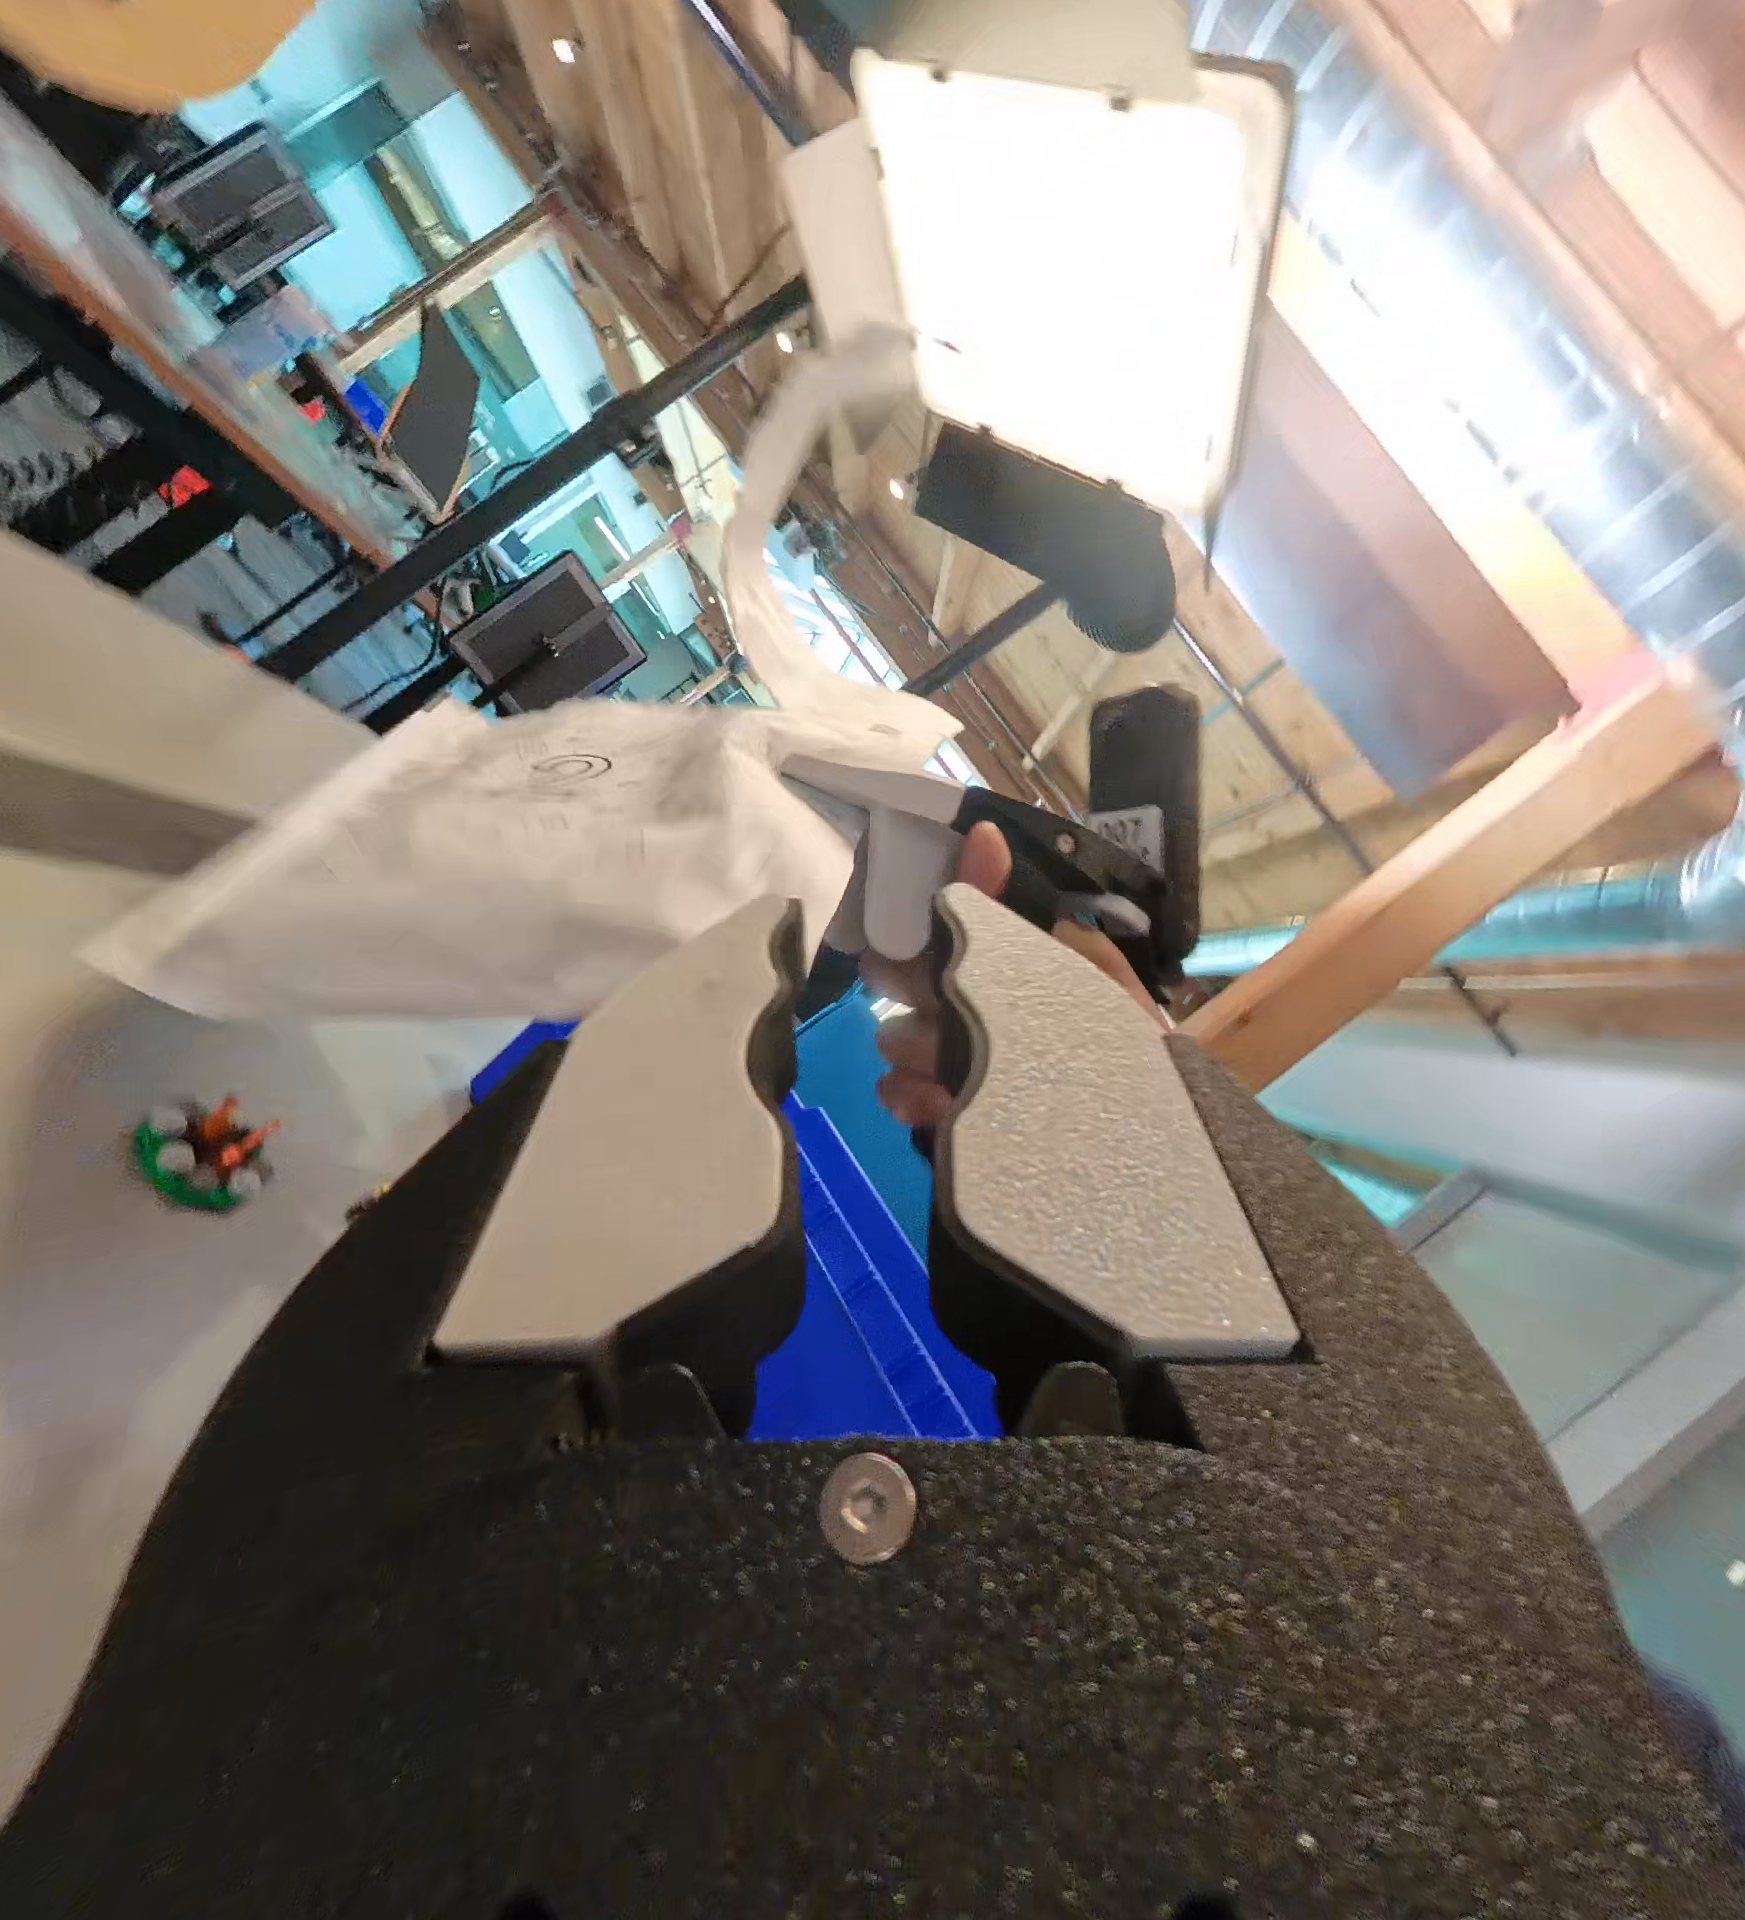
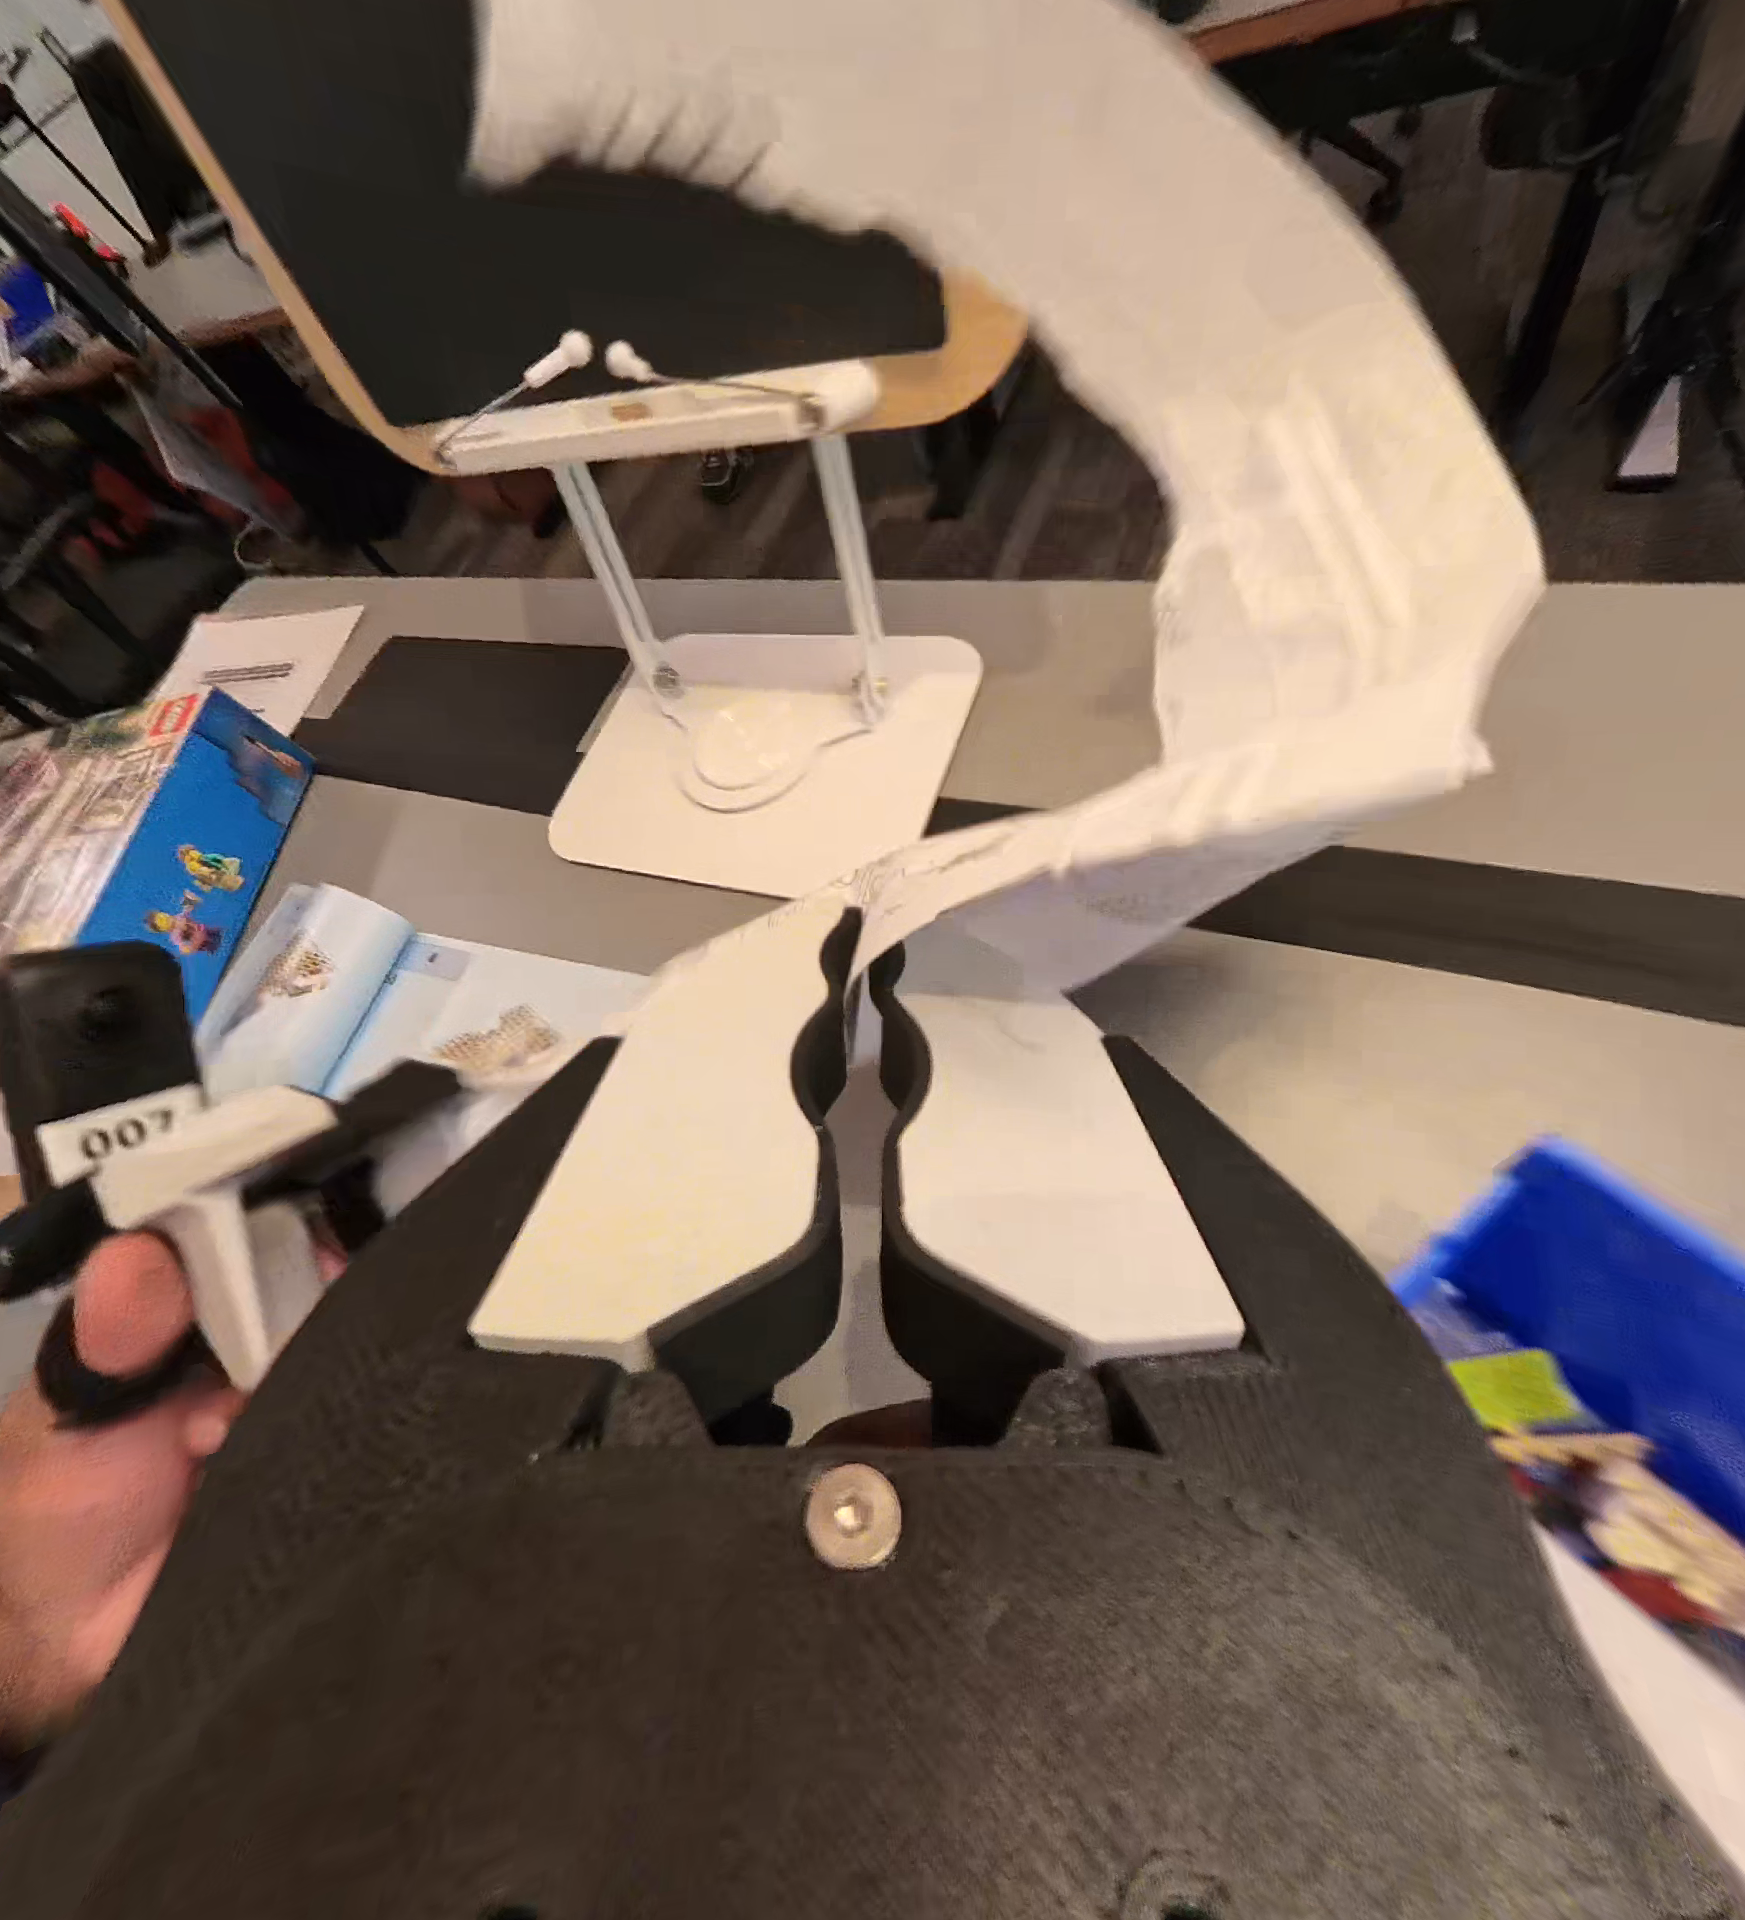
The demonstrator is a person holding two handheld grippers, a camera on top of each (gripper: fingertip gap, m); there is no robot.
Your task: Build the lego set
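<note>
My right gripper (image 2: 863, 956) is shut on the edge of a white paper bag (image 2: 1263, 520). The bag is lifted off the table, and a long torn strip of it curls up and over to the right. The same bag (image 1: 494, 862) shows blurred in the left wrist view, just beyond my left gripper (image 1: 868, 925). That gripper is open and tilted upward, with its pads pressing on nothing. A small green, orange and white lego build (image 1: 198, 1153) sits on the grey table (image 1: 68, 1403) at the left.
A white lamp stand base (image 2: 774, 769) stands mid-table and its bright panel (image 1: 1055, 260) hangs overhead. A blue lego box (image 2: 172, 831) and an open instruction booklet (image 2: 359, 987) lie at the left. A blue bin (image 2: 1678, 1299) is at the right. Across from one pair of fingers to the other is roughly 11 cm.
</note>
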